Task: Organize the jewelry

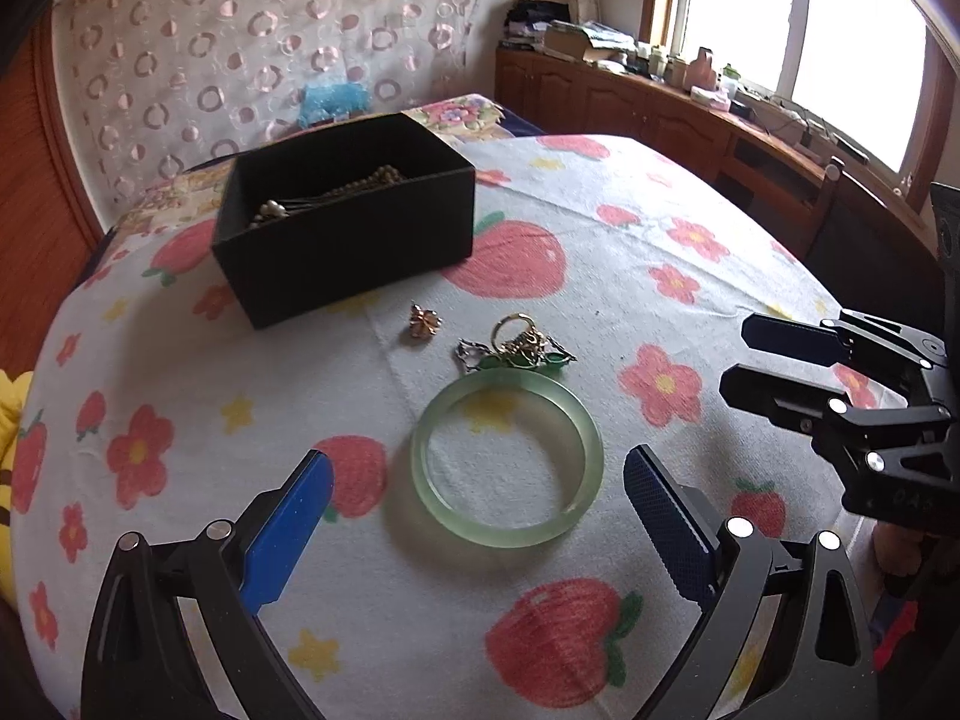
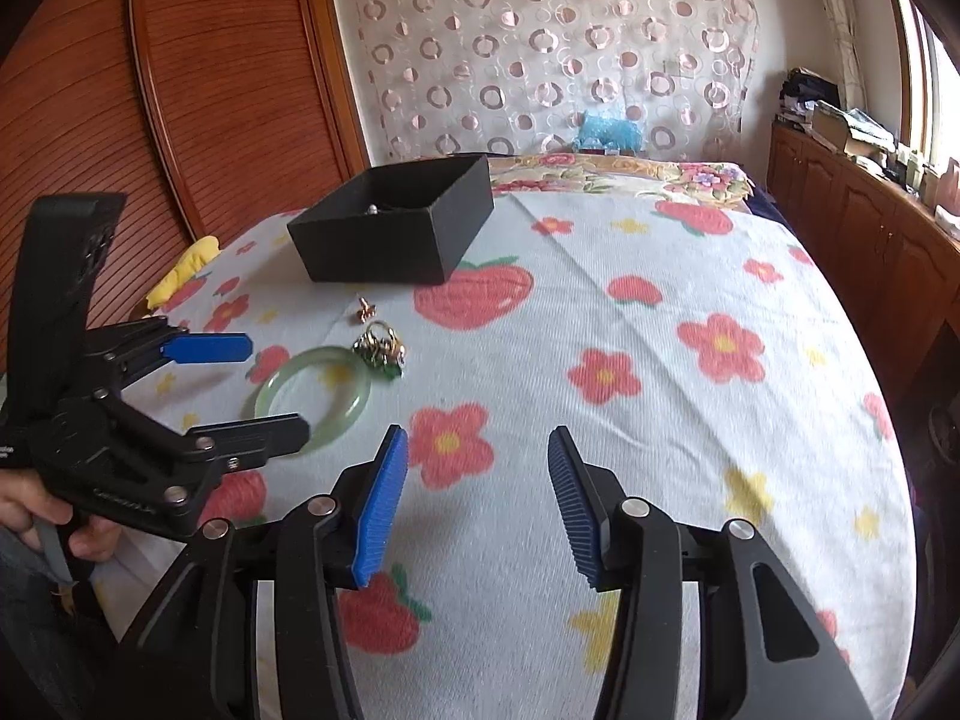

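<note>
Green bangle [image 1: 506,459] flat, trinkets [image 1: 516,348] beside, black box [image 1: 345,216] open

Left tool [image 1: 480,510] spread wide around the green bangle [image 1: 506,459], black box [image 1: 345,222] beyond

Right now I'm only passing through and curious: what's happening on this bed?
A person is sorting jewelry with two handheld tools. The left claw is open around the green bangle without gripping it. The right claw is open, holding nothing. A small tangle of rings and pendants and a gold flower piece lie loose on the bedspread. The black box already holds beads.
</note>
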A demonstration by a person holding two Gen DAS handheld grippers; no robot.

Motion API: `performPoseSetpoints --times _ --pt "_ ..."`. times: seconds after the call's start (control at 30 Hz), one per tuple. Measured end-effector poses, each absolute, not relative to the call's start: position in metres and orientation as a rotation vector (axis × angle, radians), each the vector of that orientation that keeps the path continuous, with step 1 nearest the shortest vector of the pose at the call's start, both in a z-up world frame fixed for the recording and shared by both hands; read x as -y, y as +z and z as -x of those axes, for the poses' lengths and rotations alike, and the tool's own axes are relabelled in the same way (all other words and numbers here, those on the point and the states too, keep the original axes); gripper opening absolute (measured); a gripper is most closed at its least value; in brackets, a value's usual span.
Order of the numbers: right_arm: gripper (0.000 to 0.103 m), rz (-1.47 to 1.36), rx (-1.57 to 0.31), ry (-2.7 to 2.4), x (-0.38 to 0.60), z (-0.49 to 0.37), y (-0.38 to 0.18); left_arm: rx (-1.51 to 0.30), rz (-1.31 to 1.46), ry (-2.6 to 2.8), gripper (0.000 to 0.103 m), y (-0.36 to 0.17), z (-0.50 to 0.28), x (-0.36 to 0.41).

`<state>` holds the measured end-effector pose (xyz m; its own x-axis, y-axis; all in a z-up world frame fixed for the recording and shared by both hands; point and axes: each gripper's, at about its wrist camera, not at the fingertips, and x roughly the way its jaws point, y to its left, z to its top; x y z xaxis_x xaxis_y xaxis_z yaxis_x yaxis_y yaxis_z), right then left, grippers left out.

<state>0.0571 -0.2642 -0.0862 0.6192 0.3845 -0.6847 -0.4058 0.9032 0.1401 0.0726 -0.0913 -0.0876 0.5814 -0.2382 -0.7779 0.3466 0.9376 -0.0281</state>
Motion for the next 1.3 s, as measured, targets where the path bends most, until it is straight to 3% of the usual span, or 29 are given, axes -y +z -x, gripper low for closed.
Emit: performPoseSetpoints --times 0.3,0.37,0.43,1.3 --pt "0.051 0.024 -0.772 0.457 0.265 -0.055 -0.087 -0.912 -0.211 -0.355 0.094 -0.097 -0.083 0.105" --pt "0.051 0.02 -0.773 0.455 0.265 -0.055 -0.087 -0.903 -0.21 -0.363 0.087 -0.096 -0.083 0.103" --pt "0.051 0.022 -0.773 0.453 0.265 -0.055 -0.087 -0.892 -0.204 -0.368 0.069 -0.095 -0.08 0.1" --pt "0.05 0.164 -0.849 0.605 0.196 -0.113 -0.07 -0.795 -0.024 -0.28 0.069 -0.071 -0.048 0.025"
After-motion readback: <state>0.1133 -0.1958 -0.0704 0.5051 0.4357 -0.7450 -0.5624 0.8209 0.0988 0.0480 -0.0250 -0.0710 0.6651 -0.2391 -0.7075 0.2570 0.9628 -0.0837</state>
